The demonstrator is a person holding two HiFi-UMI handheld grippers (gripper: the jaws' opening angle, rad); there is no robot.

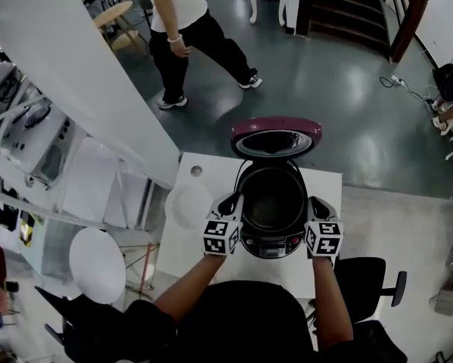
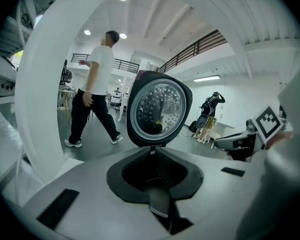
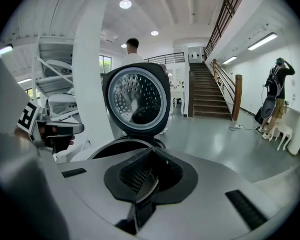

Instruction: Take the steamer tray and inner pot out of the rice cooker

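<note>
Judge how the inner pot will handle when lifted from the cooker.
The inner pot looks like rigid metal, so it probably won't flex. Its dark lining looks smooth, so a rim grip may slip. It sits deep in the cooker, so it likely needs a straight lift.

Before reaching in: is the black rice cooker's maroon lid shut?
No, the maroon lid stands raised behind the open black rice cooker.

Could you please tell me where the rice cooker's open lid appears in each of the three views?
Head view: lid above centre, maroon-rimmed.
Left gripper view: lid at centre, upright.
Right gripper view: lid just left of centre.
Shared landmark: the person in a white shirt, beyond the lid in all three.
</note>
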